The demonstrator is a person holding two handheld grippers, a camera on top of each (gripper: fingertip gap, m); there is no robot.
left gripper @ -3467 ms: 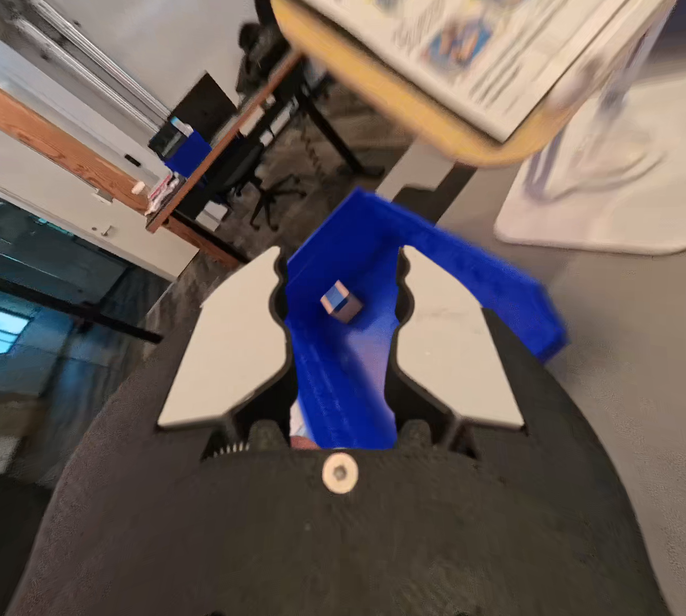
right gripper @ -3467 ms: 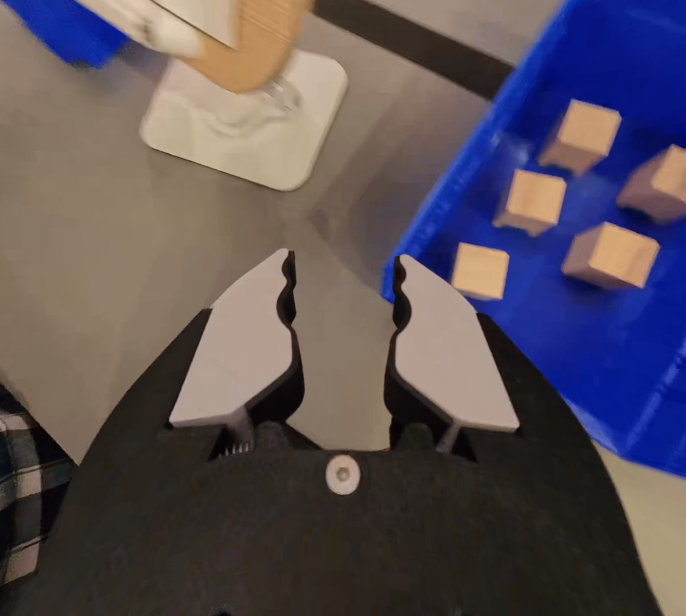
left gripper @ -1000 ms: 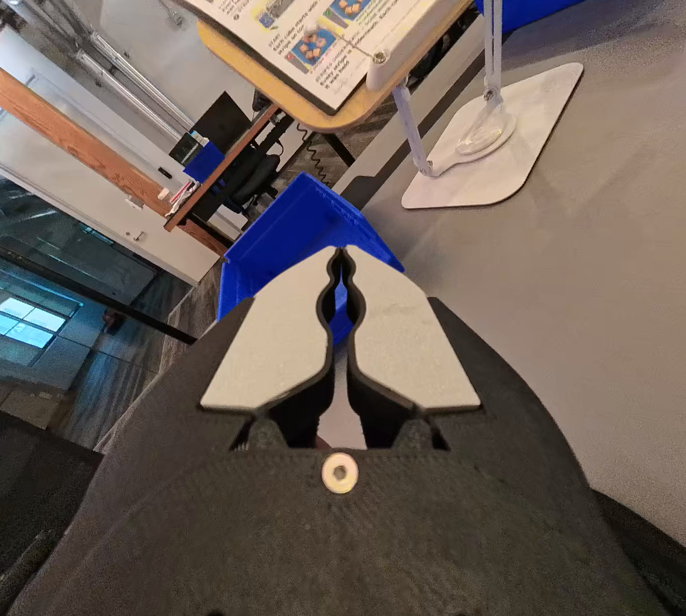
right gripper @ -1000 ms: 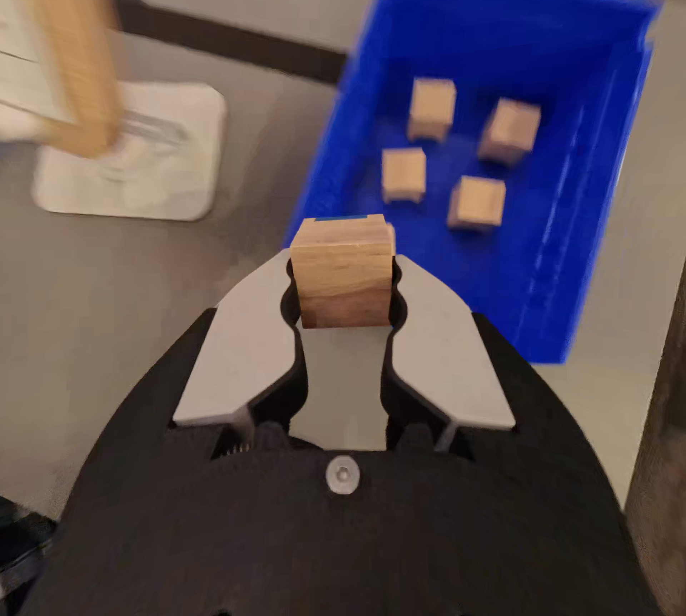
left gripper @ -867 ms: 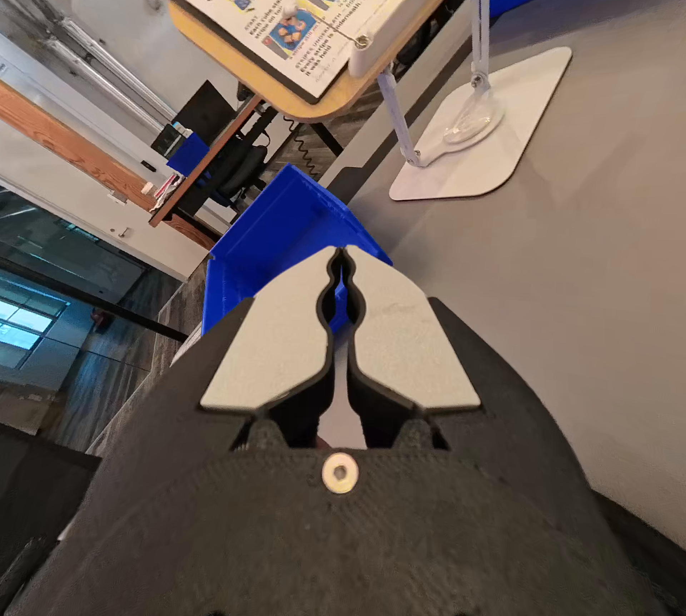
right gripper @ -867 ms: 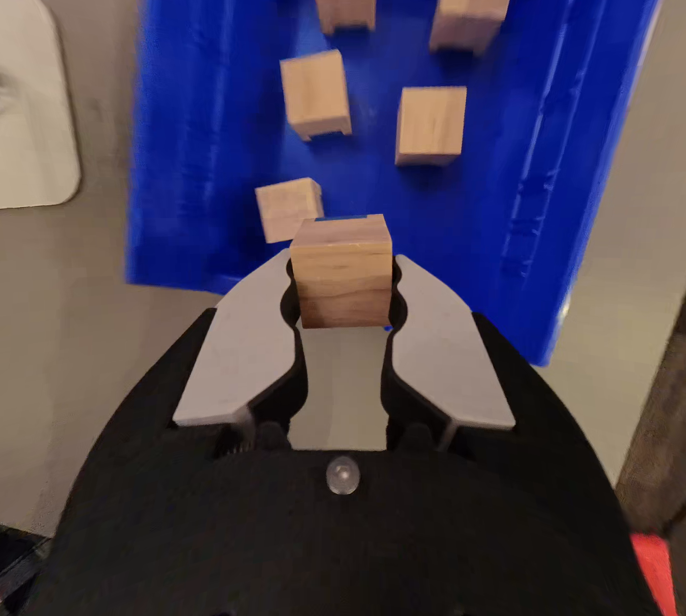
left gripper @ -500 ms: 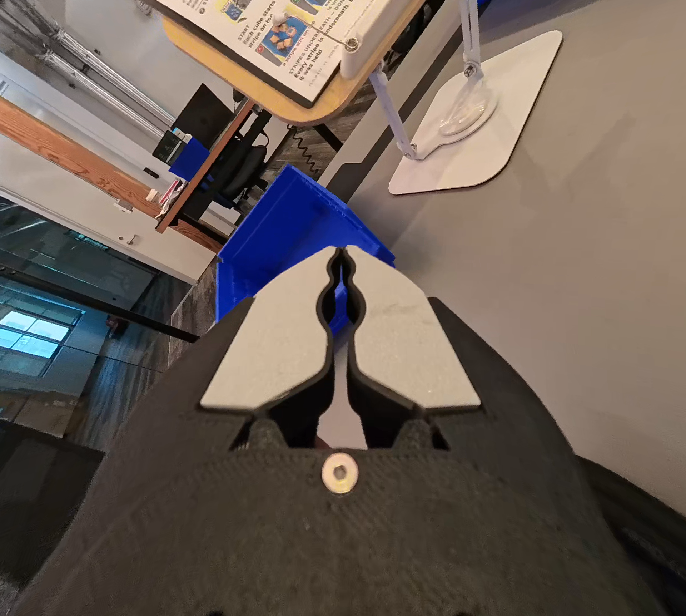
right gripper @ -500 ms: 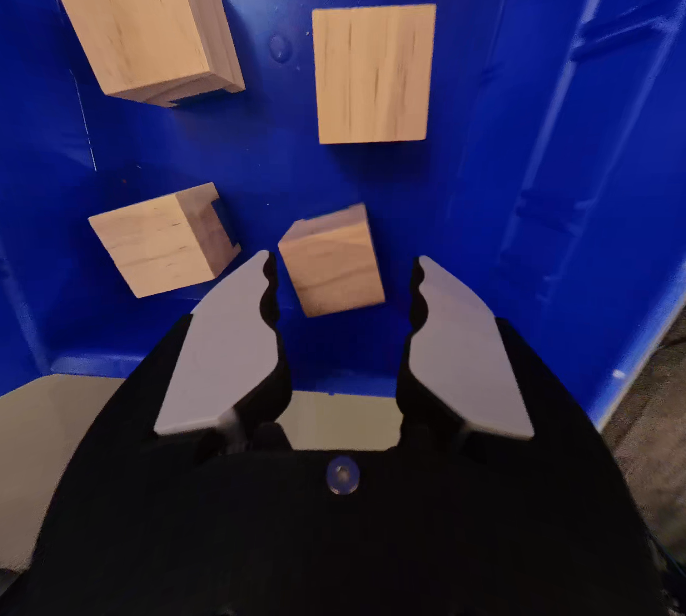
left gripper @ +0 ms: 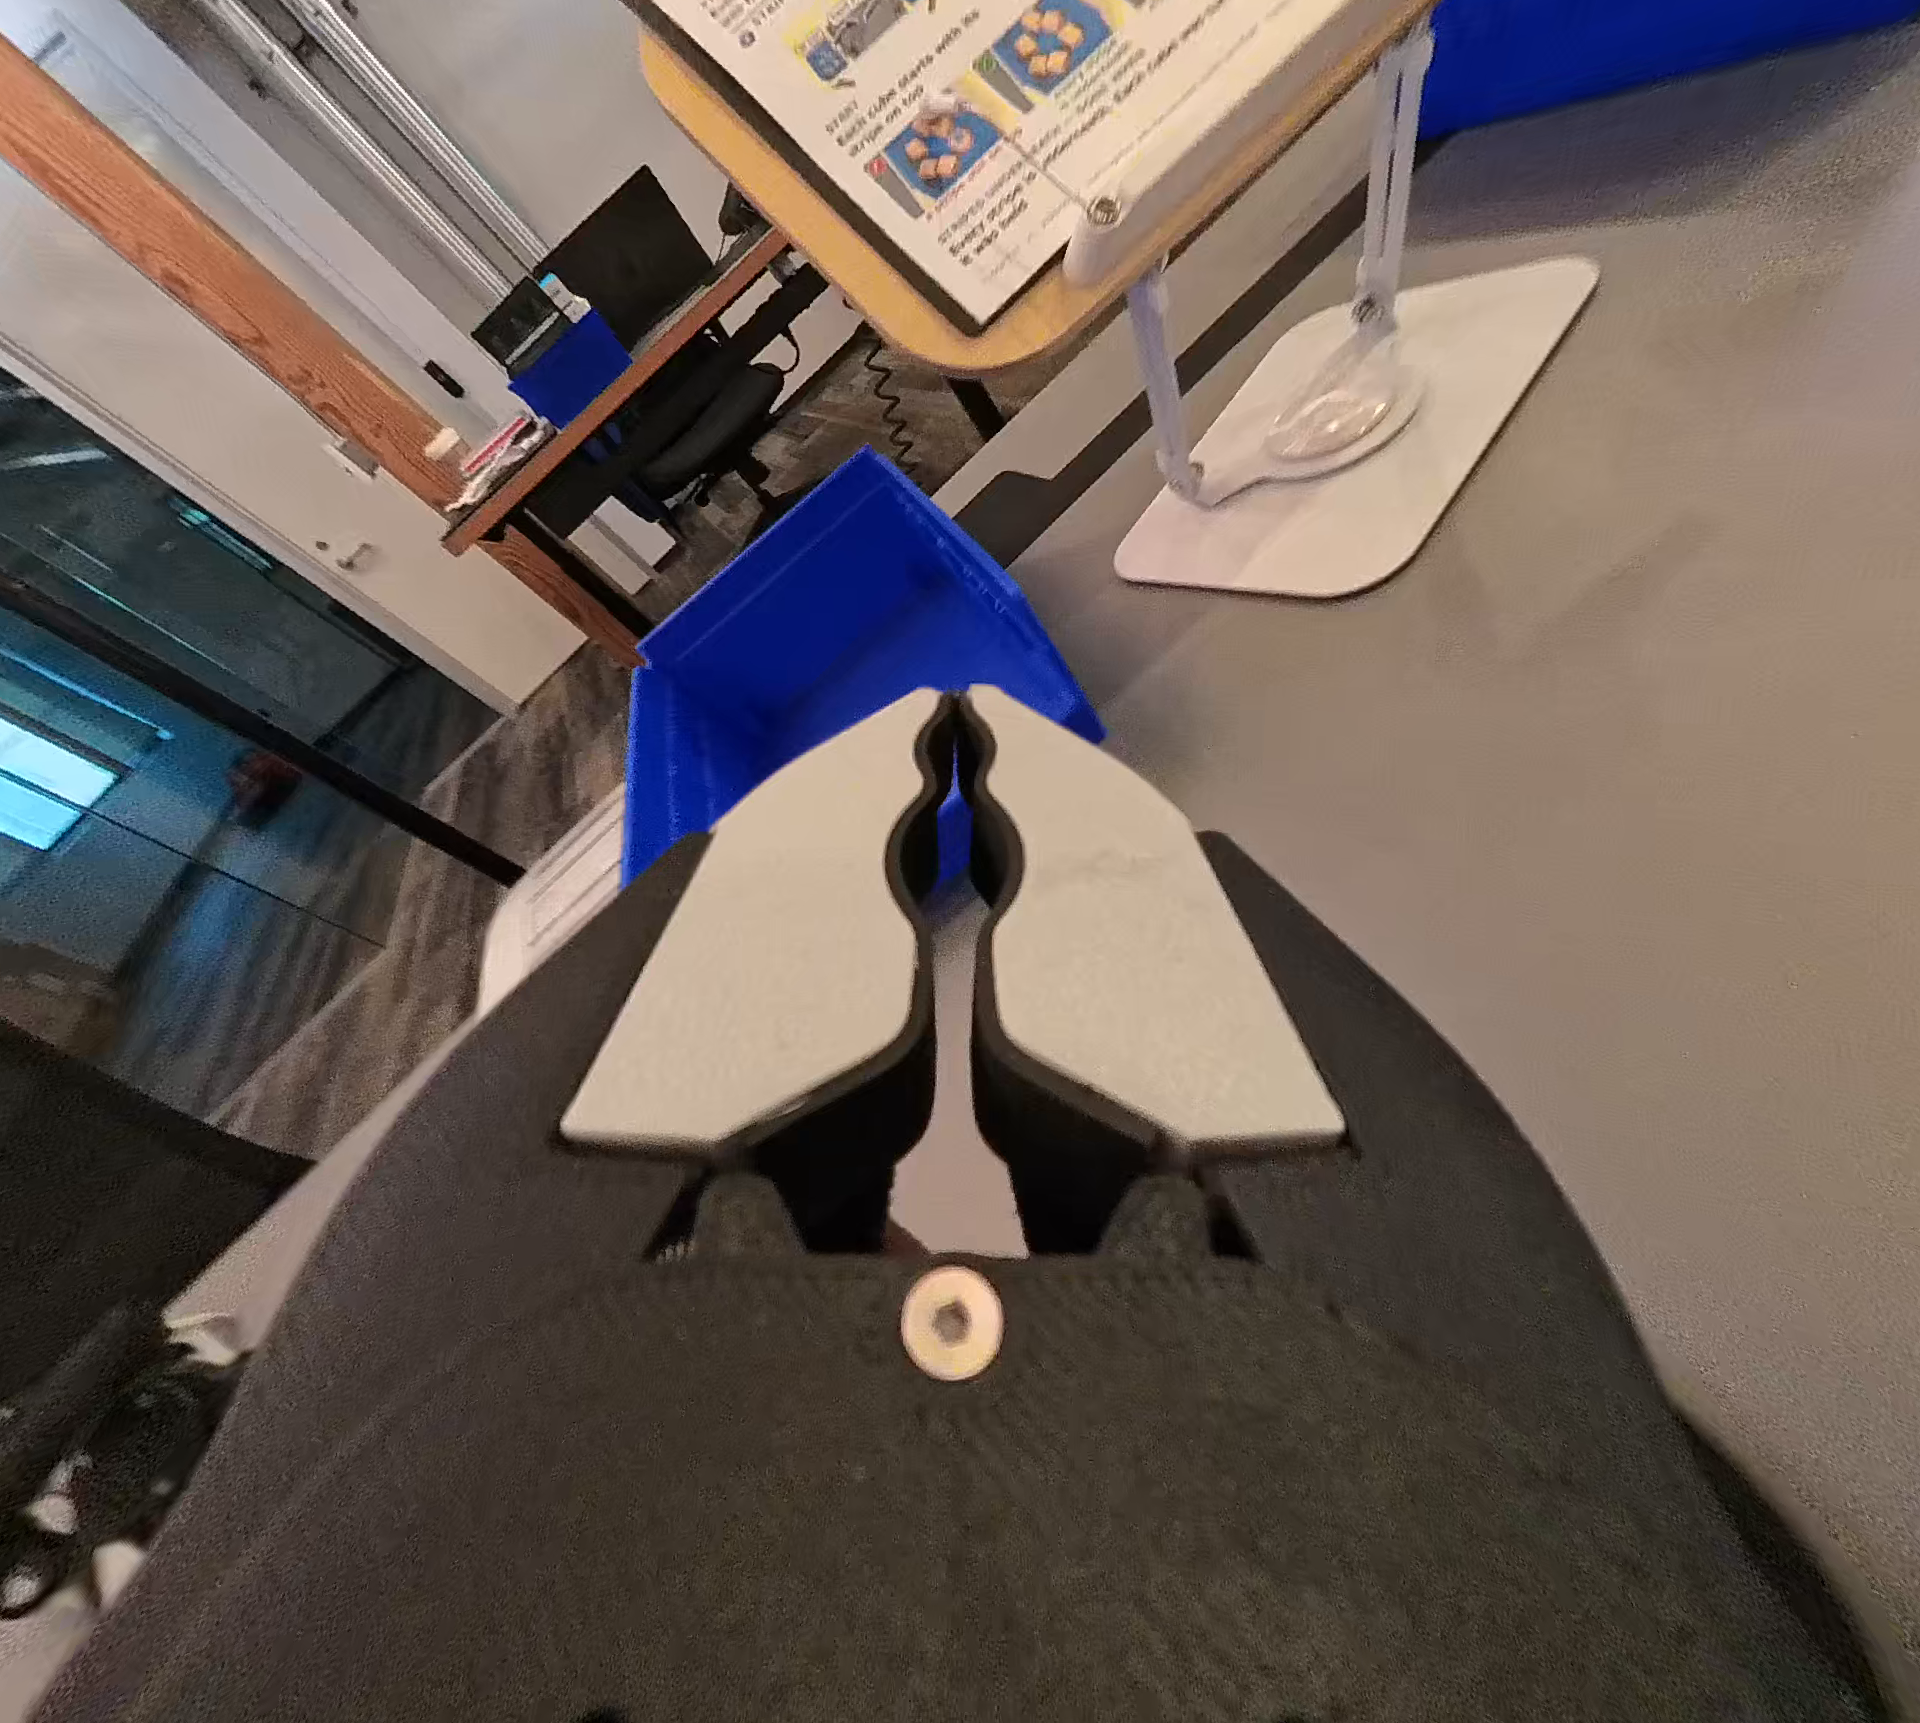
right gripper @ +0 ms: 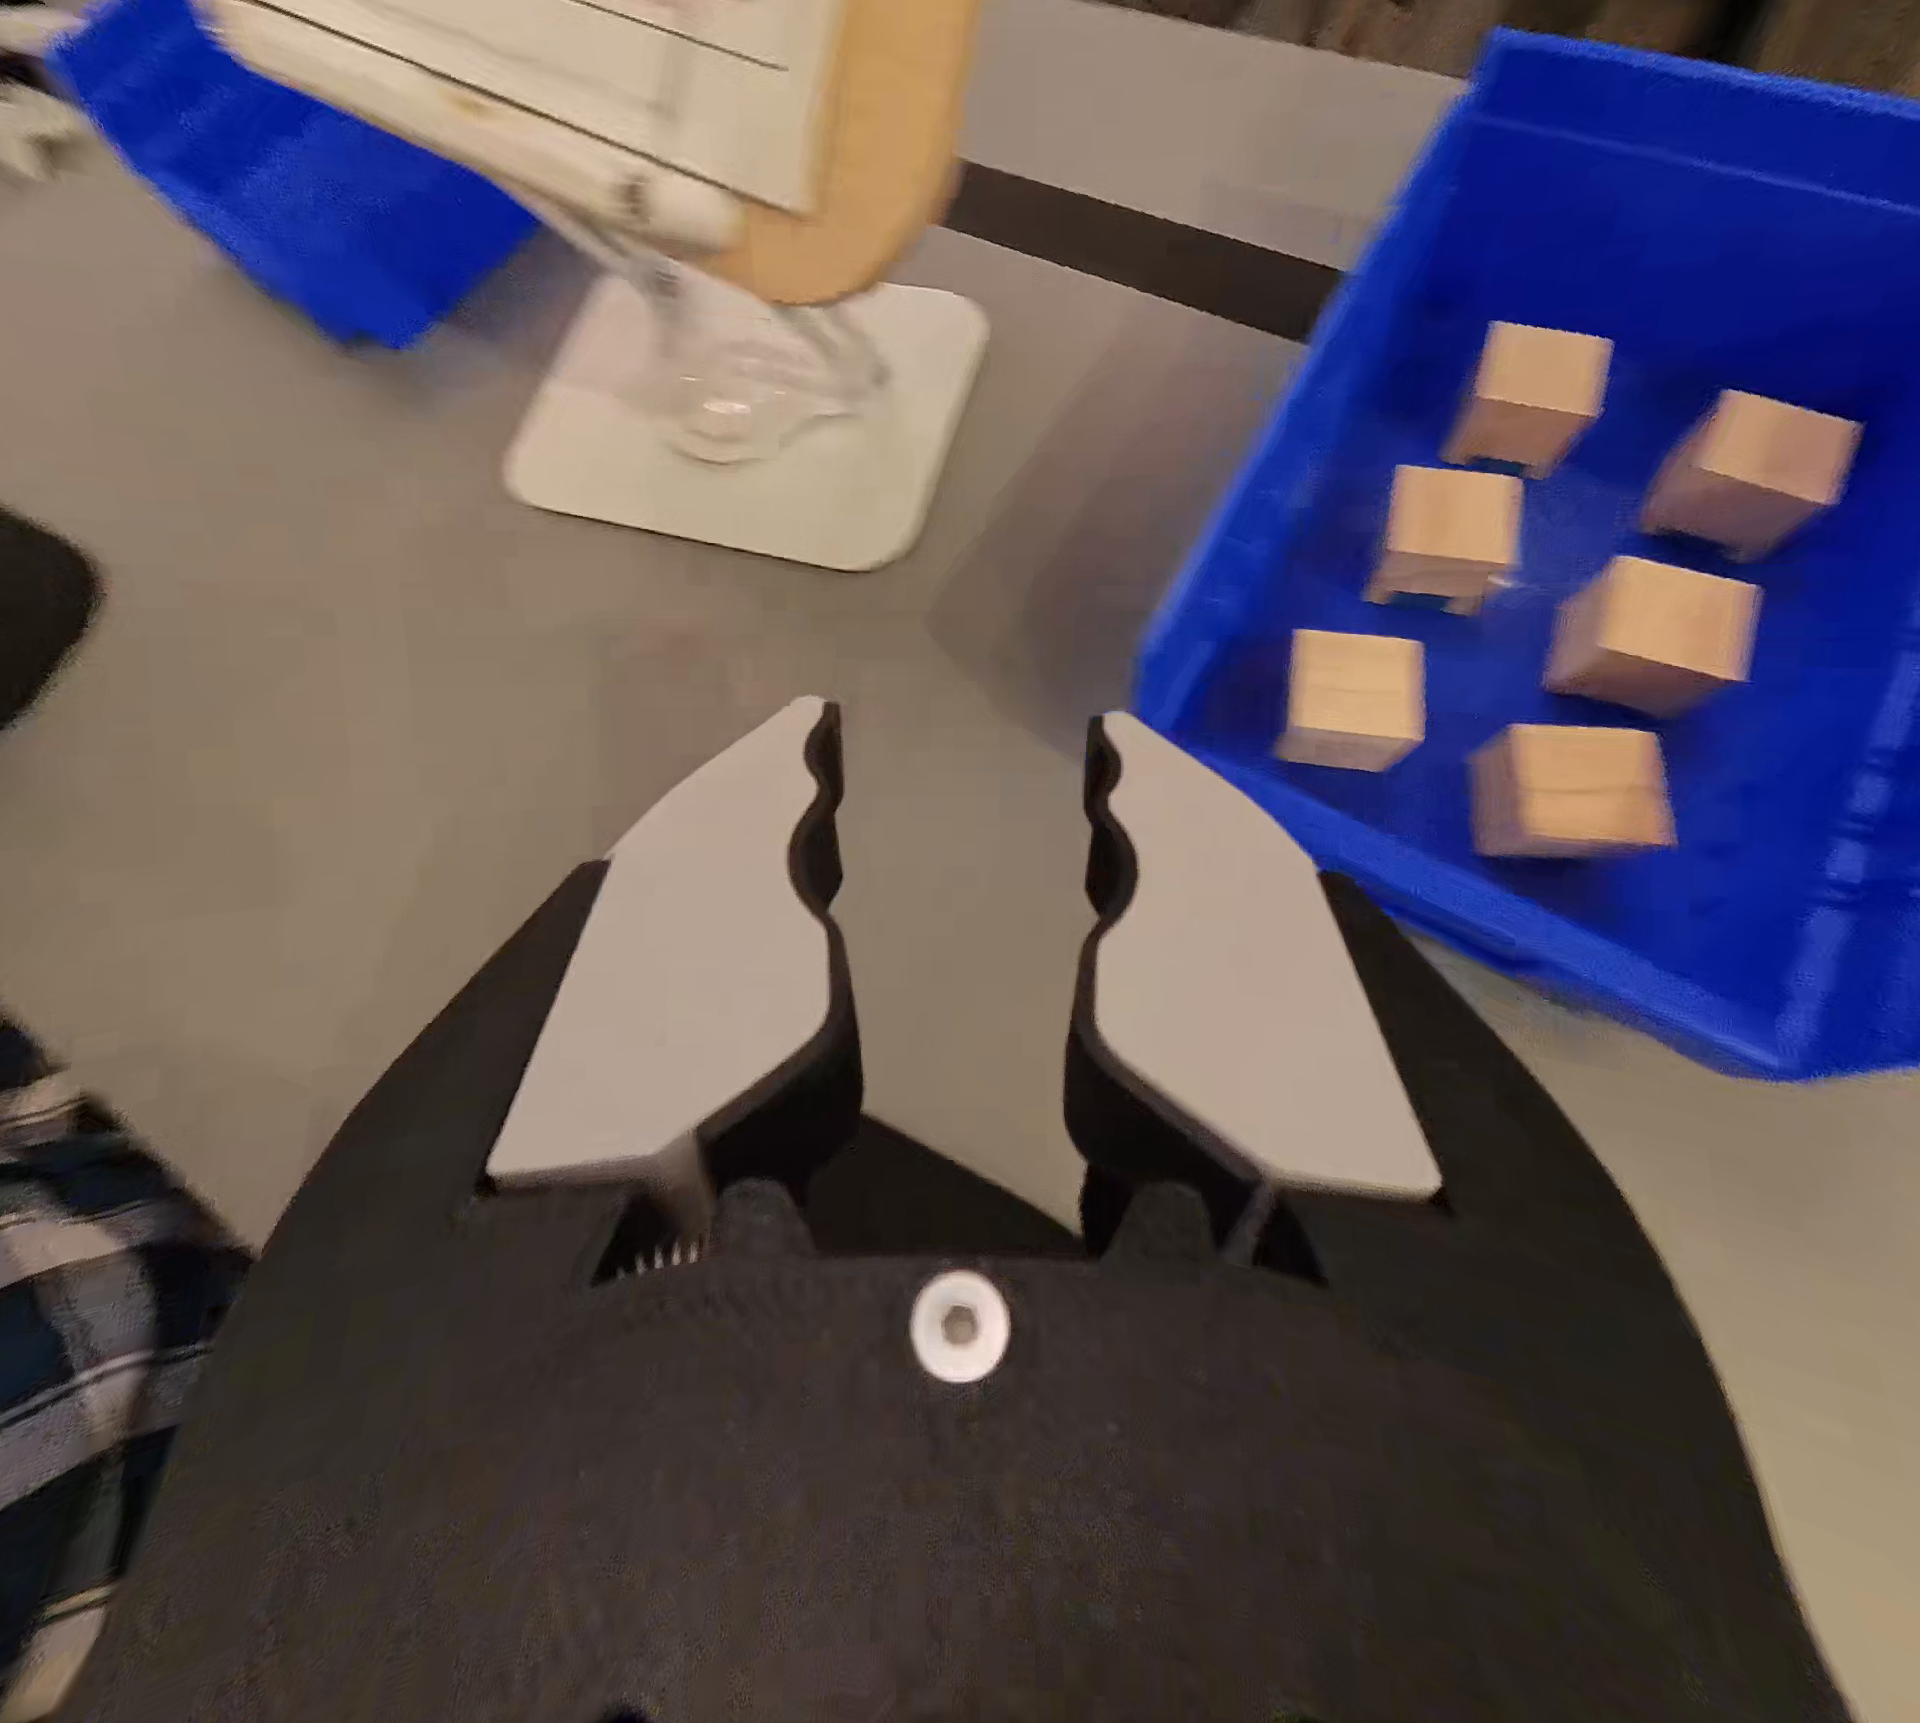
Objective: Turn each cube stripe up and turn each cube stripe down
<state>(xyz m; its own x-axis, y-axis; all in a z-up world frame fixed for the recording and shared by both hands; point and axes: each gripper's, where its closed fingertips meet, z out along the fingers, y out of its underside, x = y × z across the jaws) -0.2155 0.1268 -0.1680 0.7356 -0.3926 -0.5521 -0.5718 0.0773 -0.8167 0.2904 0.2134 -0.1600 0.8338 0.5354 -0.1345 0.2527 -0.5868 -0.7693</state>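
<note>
6 wooden cubes (right gripper: pixel 1652 639) sit stripe-down inside blue bin (right gripper: pixel 1621 1029).

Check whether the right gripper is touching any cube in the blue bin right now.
Apart. The right wrist view shows the right gripper open over bare grey table, with all six cubes resting inside the blue bin.
</note>
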